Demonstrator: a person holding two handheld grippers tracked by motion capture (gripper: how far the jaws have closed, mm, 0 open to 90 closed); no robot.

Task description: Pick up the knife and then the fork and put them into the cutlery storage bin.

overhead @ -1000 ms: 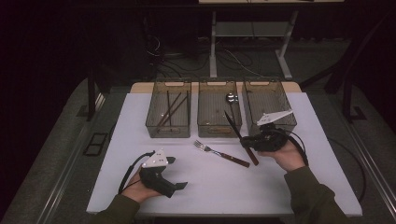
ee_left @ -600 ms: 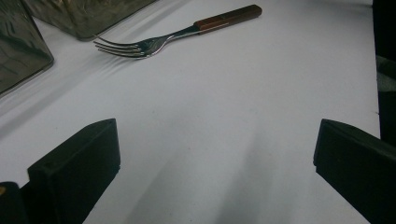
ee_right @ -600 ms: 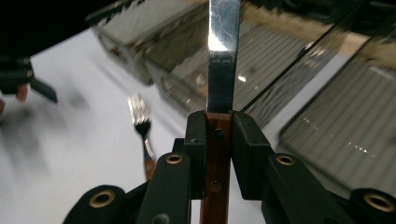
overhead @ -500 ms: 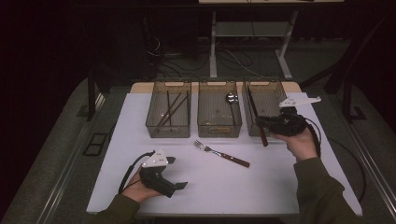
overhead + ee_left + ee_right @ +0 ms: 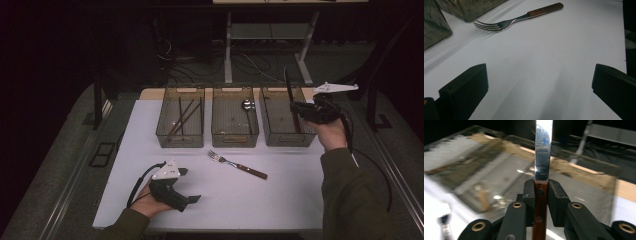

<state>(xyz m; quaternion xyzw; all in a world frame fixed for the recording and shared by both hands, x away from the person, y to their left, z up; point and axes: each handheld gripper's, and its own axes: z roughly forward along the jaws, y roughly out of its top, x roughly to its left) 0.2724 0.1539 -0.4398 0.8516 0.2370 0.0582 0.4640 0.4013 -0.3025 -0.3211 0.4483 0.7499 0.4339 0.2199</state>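
A knife with a wooden handle and steel blade (image 5: 288,87) (image 5: 543,150) is clamped at the handle by my right gripper (image 5: 300,112) (image 5: 540,187). It hangs nearly upright over the right-hand clear bin (image 5: 280,141), blade tip up. At the table's front left, my left gripper (image 5: 190,185) (image 5: 539,85) rests in the hand, jaws wide apart with bare table between them. A fork (image 5: 237,165) (image 5: 519,17) with a wooden handle lies on the white table (image 5: 280,200) in front of the middle bin.
Three clear bins stand in a row at the back. The left bin (image 5: 181,137) holds chopsticks (image 5: 182,117); the middle bin (image 5: 235,140) holds a spoon (image 5: 247,105). Dark floor and table legs lie beyond the far edge.
My right hand has carried the knife up and away from the spot beside the fork to above the right bin, and the blade now stands steeper. The left hand stayed put.
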